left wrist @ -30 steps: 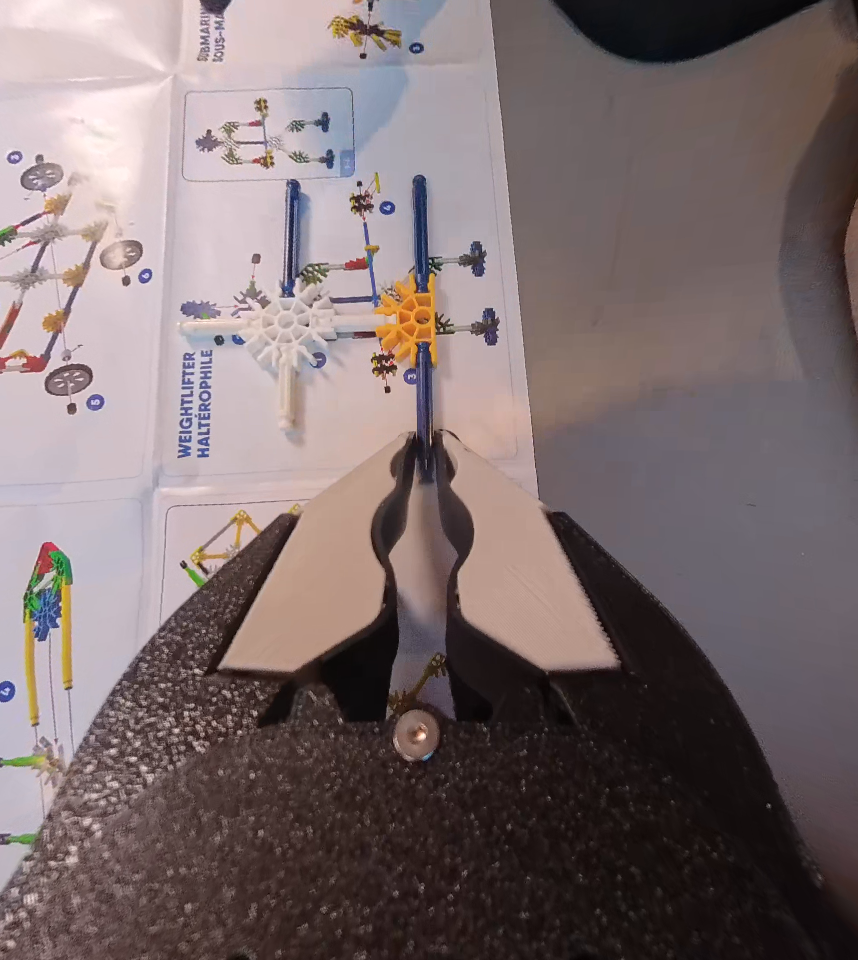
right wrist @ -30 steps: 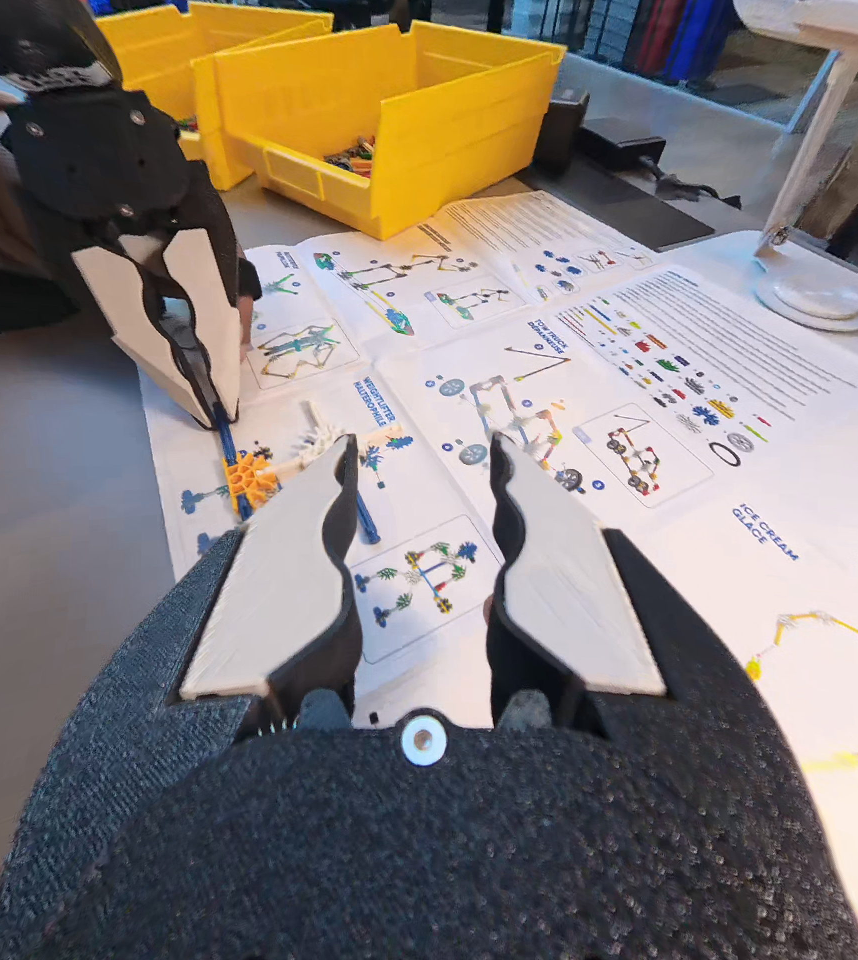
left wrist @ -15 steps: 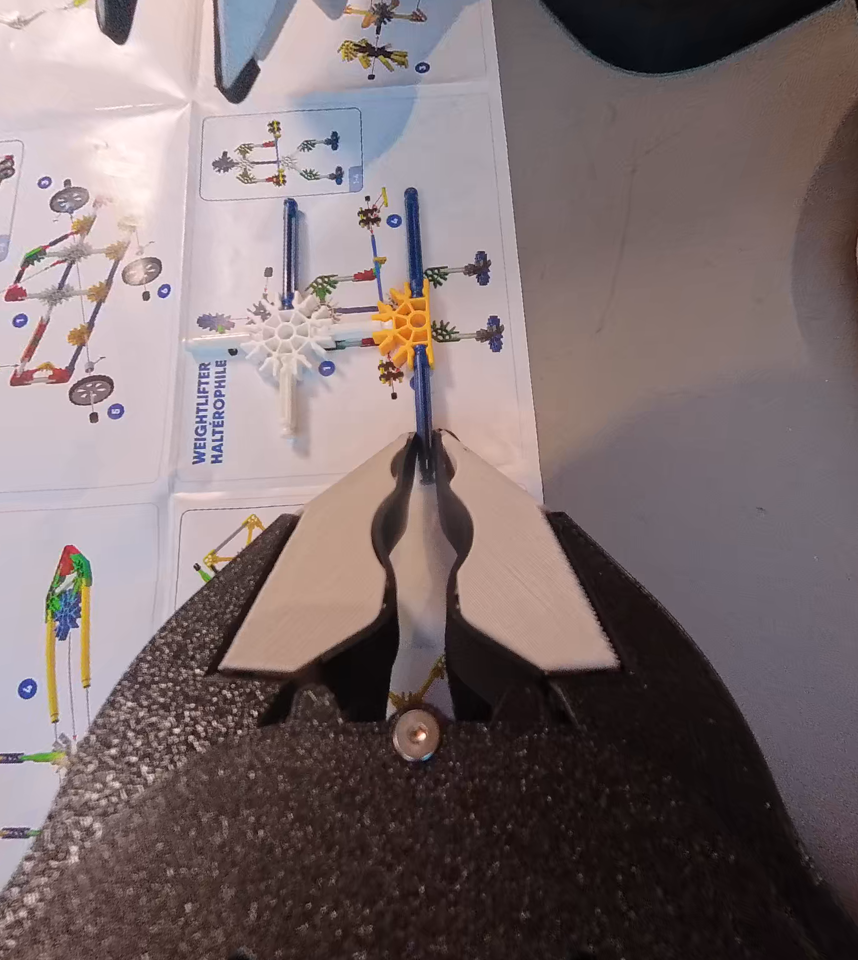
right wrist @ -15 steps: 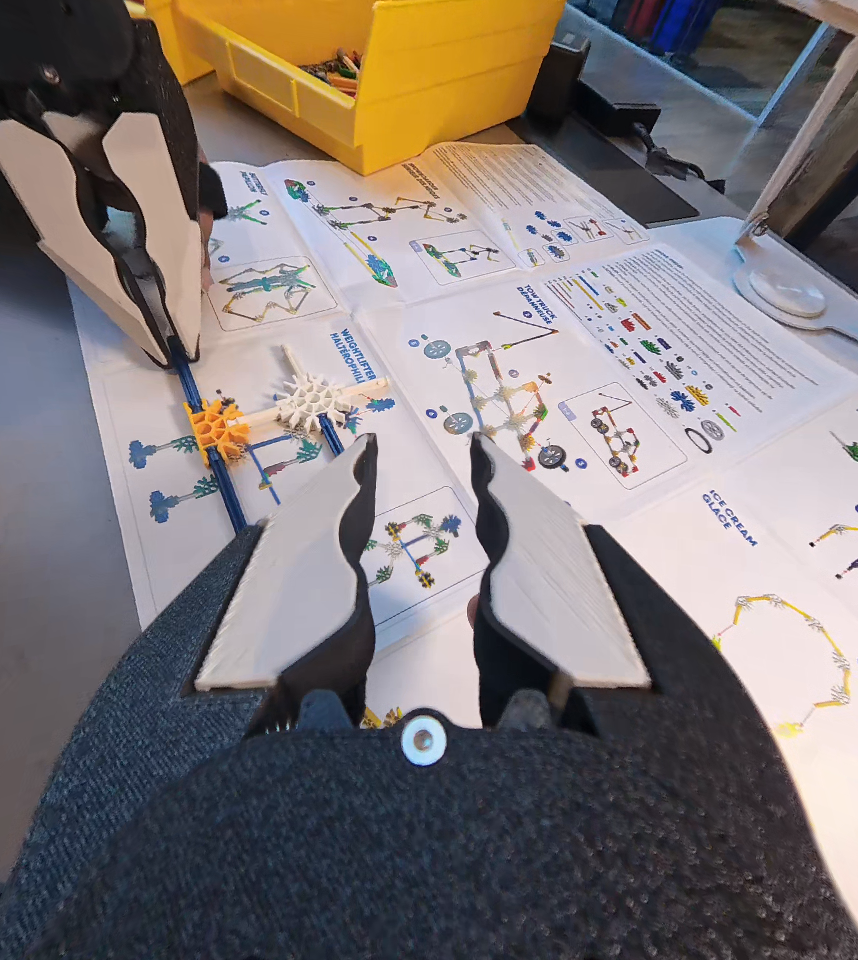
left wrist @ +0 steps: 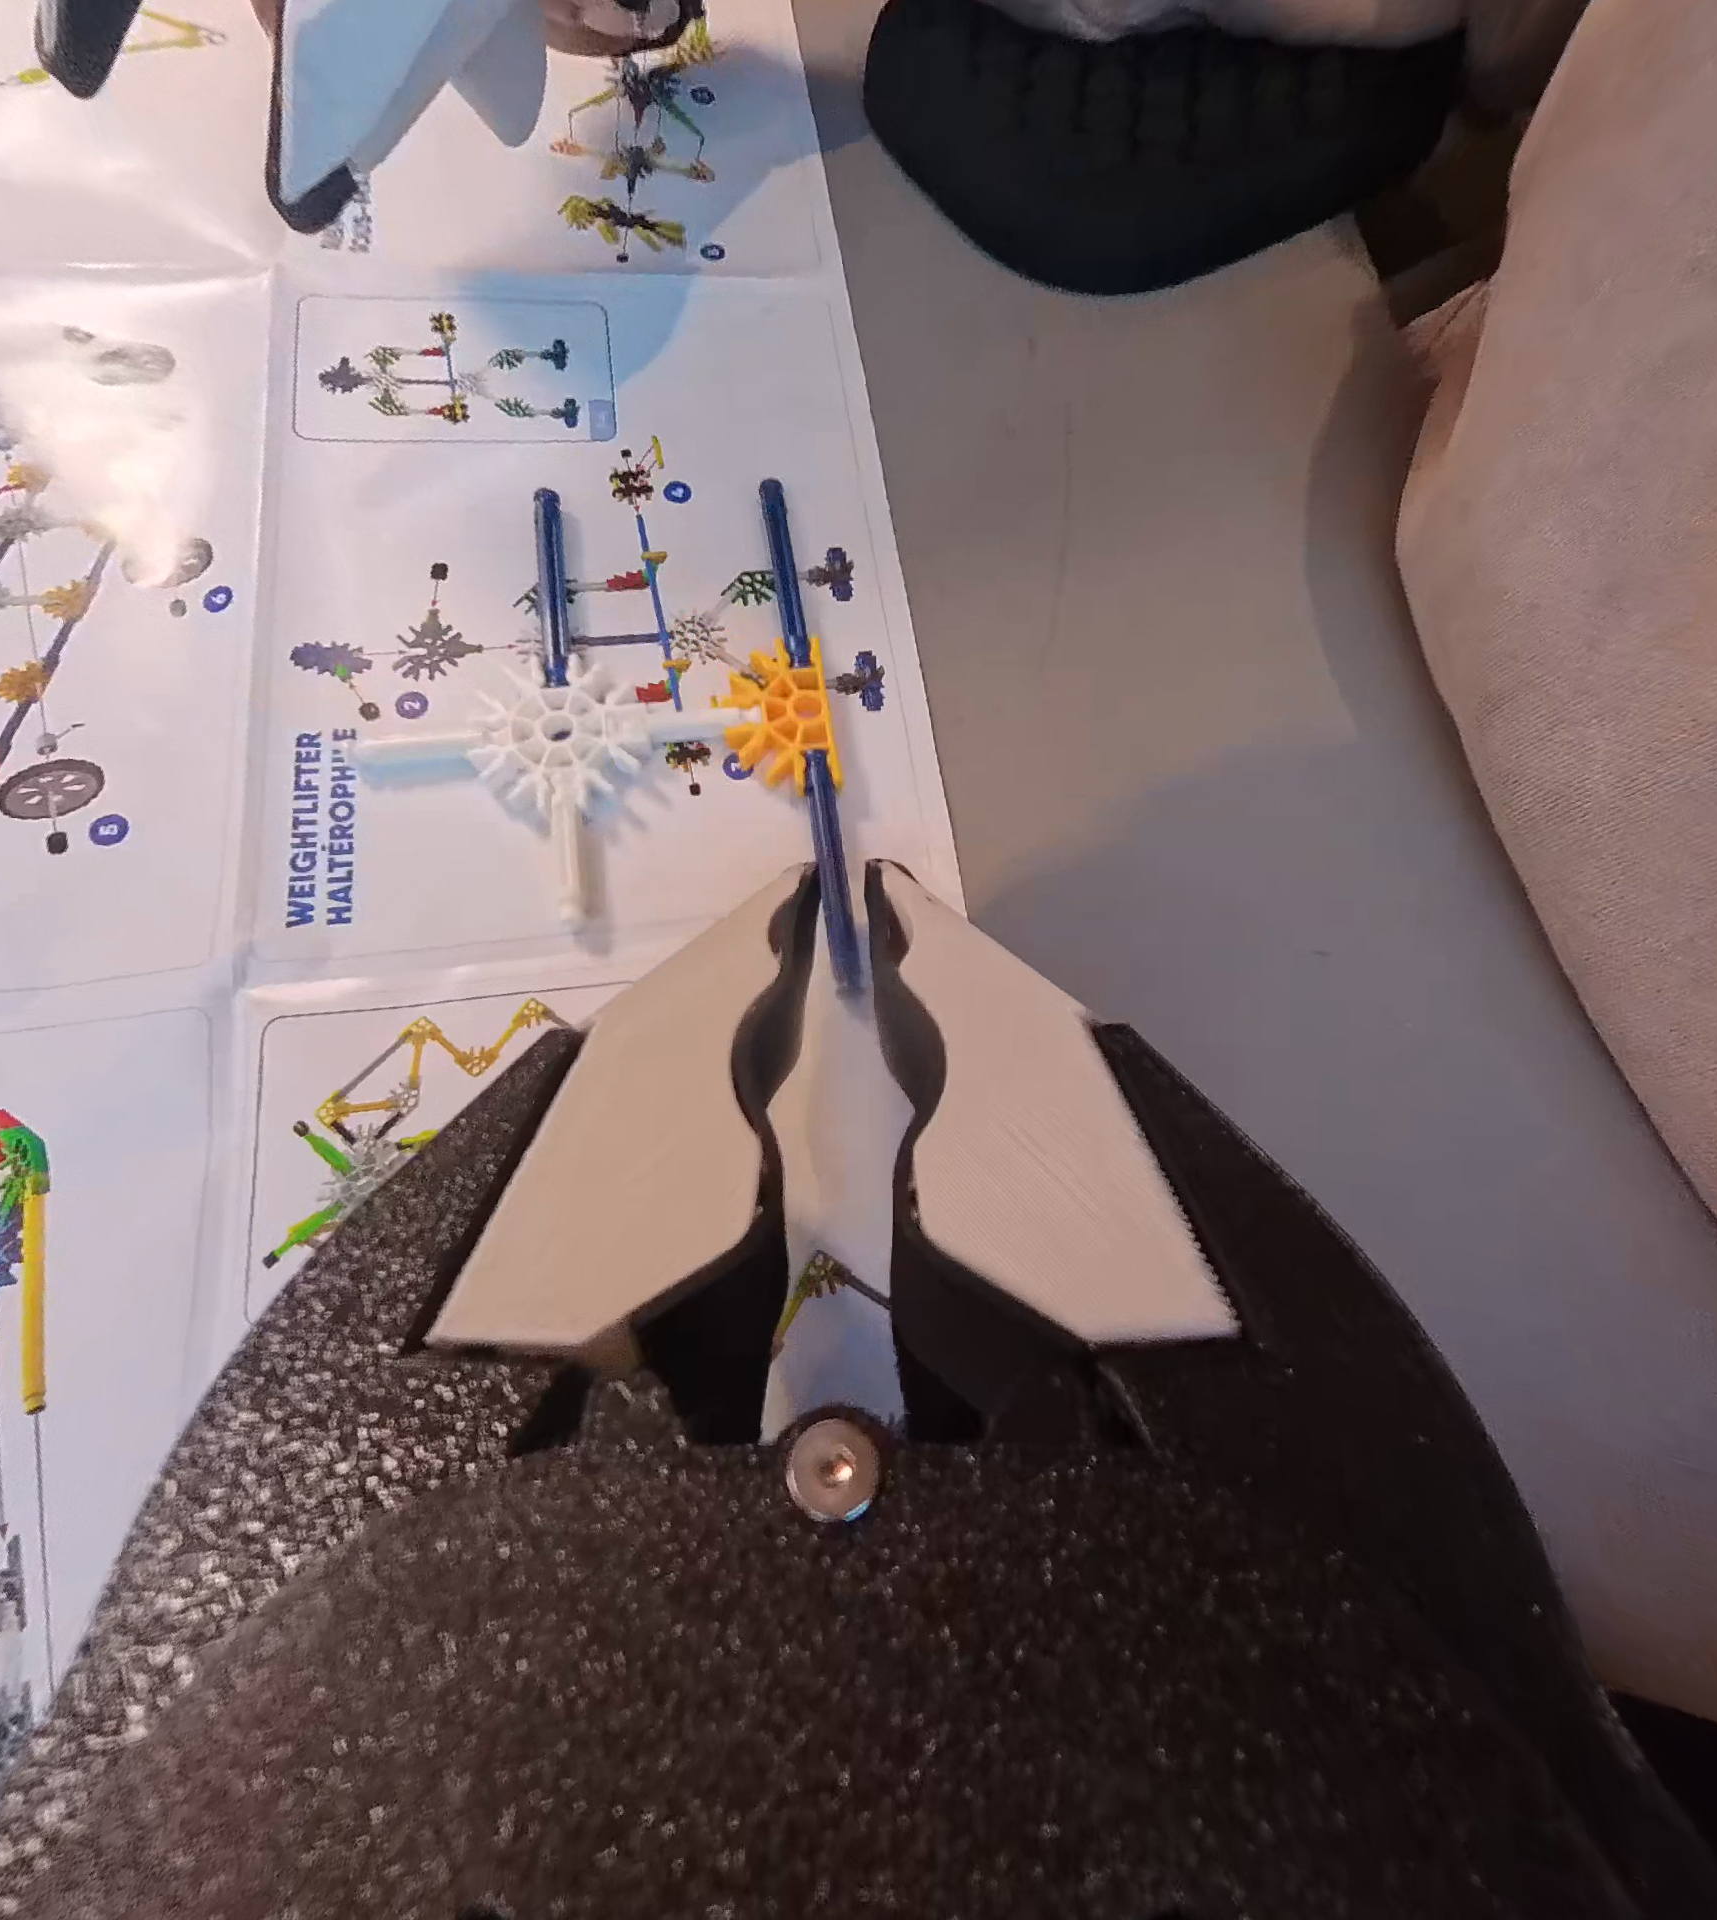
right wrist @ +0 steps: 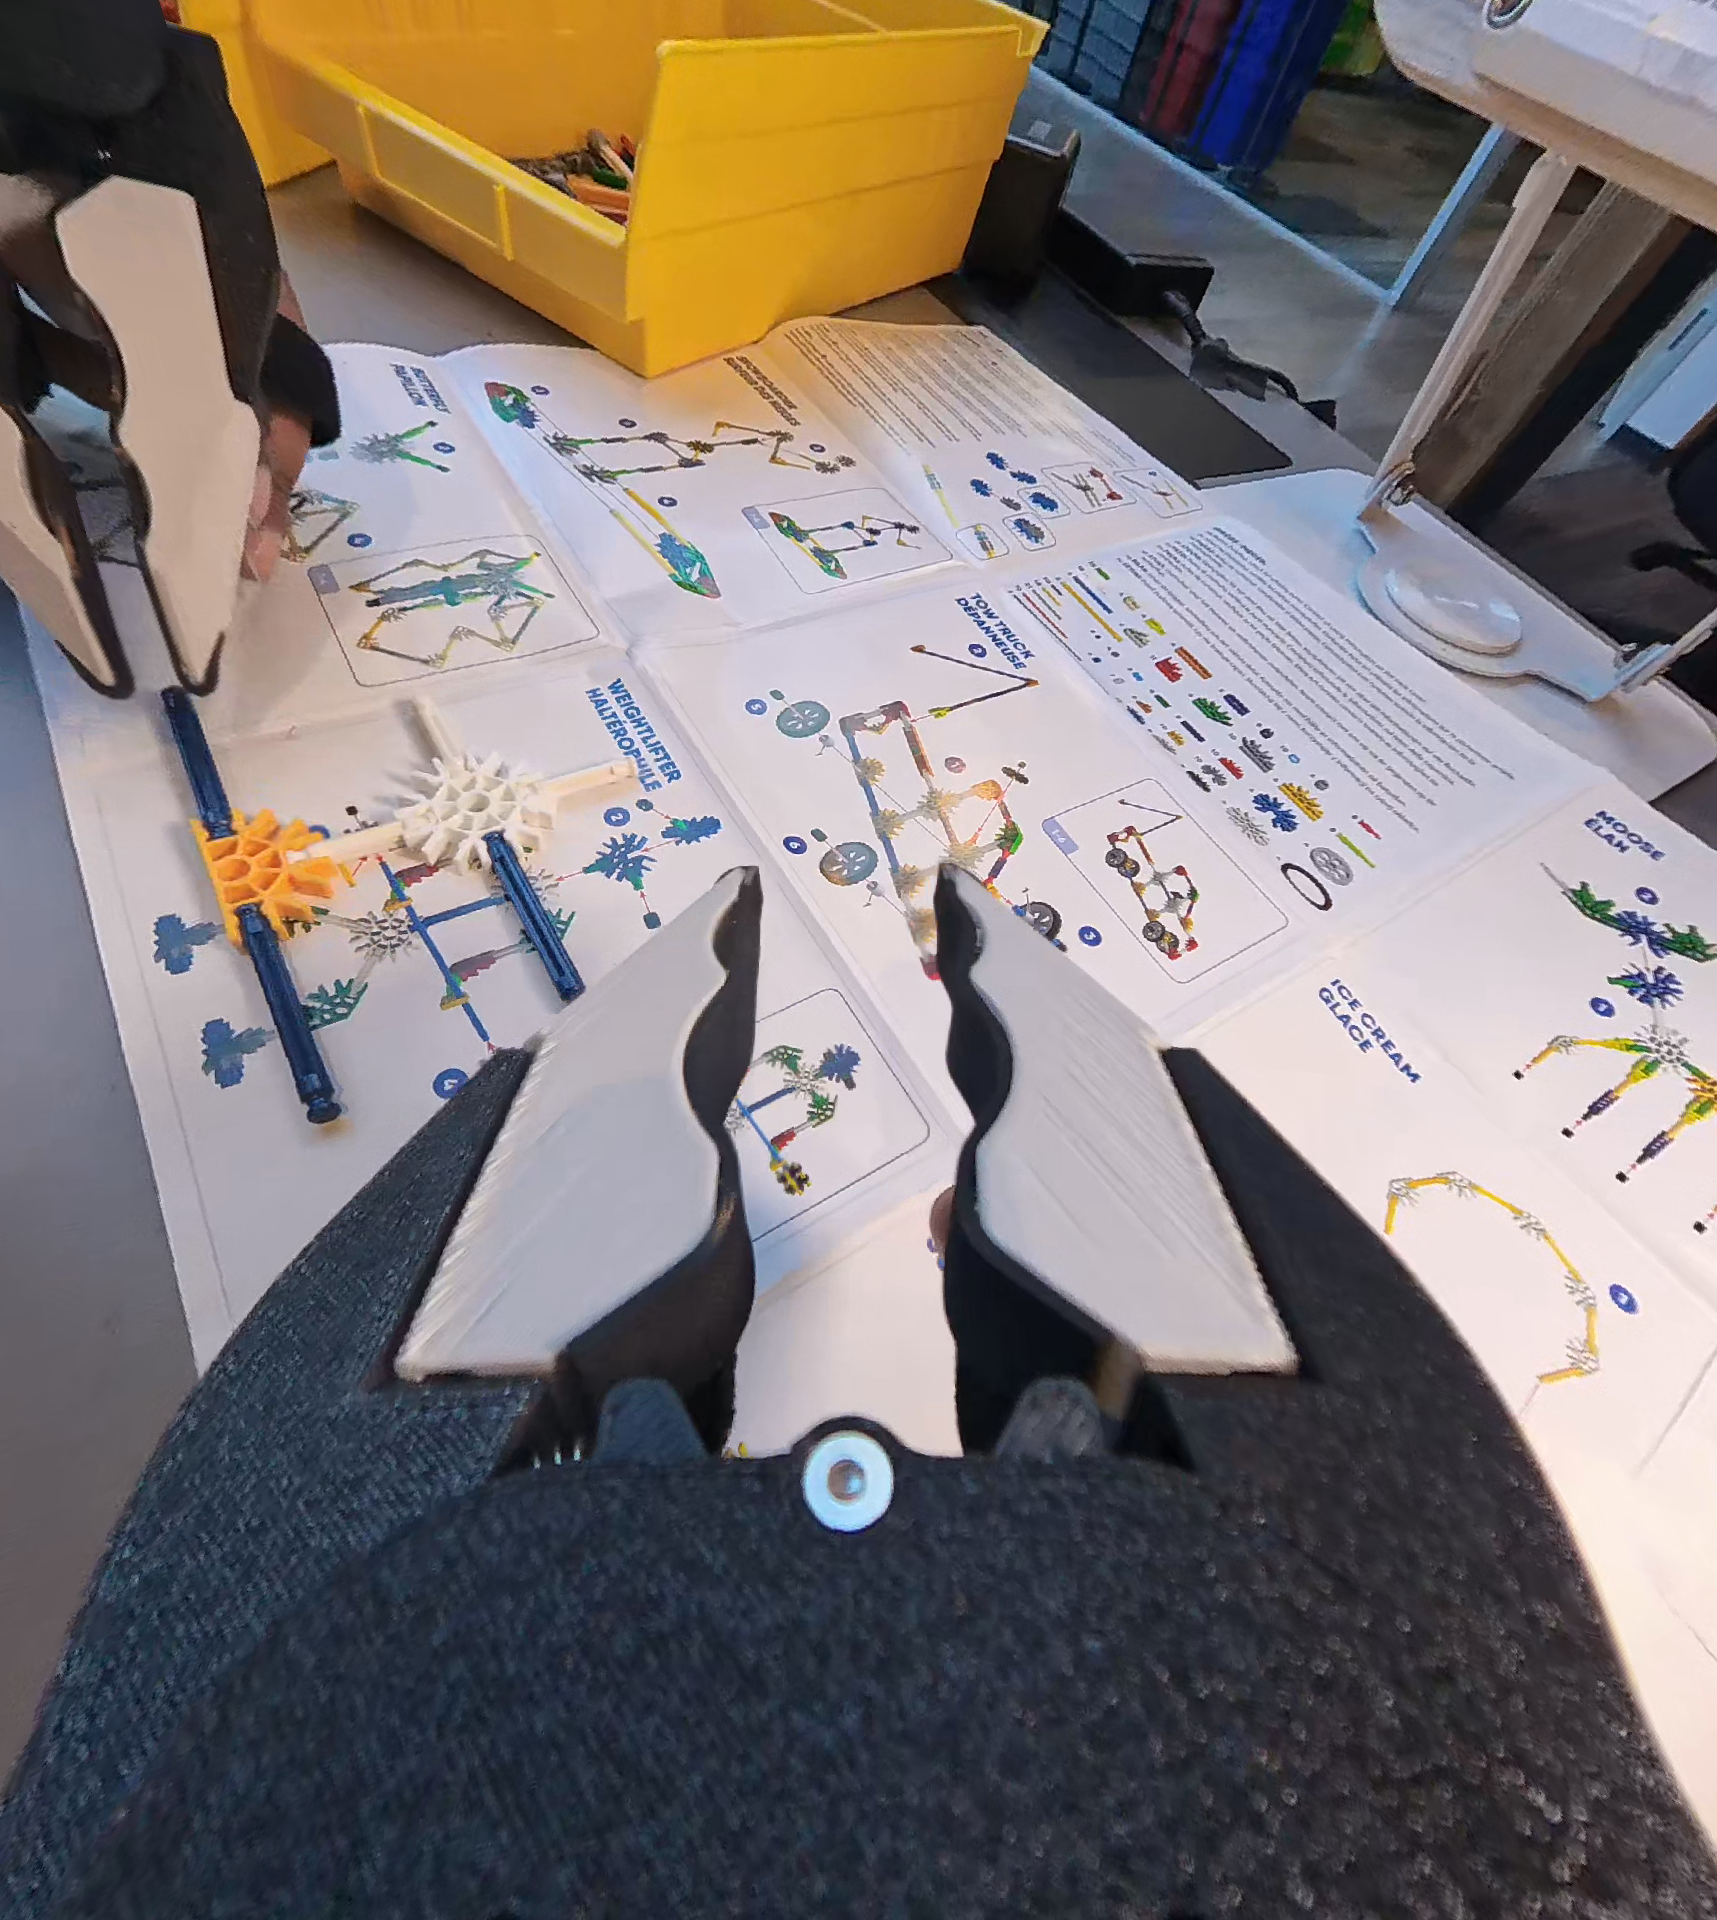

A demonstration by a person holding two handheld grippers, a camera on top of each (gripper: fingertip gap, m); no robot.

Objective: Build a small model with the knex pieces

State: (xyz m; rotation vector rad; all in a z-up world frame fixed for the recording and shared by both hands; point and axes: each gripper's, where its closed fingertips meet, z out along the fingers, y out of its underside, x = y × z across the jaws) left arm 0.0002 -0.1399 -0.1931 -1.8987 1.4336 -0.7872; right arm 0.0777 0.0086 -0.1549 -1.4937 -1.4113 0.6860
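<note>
A small rod-and-connector build lies flat on a printed instruction sheet (left wrist: 106,1039). A long blue rod (left wrist: 786,582) passes through an orange connector (left wrist: 789,717). A white rod joins that to a white snowflake connector (left wrist: 555,727), which carries a second blue rod (left wrist: 550,582). My left gripper (left wrist: 838,873) is slightly open, its tips straddling the near end of the long blue rod with gaps on both sides. In the right wrist view it (right wrist: 158,681) hovers just over the rod's end (right wrist: 199,769). My right gripper (right wrist: 846,883) is open and empty above the sheet, right of the build (right wrist: 469,805).
A yellow bin (right wrist: 781,187) holding several loose pieces stands behind the sheet. A white lamp base (right wrist: 1456,603) sits at the right. Bare grey table (left wrist: 1197,727) lies beside the sheet. A beige sleeve (left wrist: 1612,727) and a dark rounded object (left wrist: 1145,156) are at that side. Across from one pair of fingers to the other is roughly 20 cm. The dark rounded object (left wrist: 1145,156) is about equally far from each gripper, around 20 cm.
My left gripper has opened a little and let go of the long blue rod, which now rests on the sheet. My right gripper has moved closer to the build, still open.
</note>
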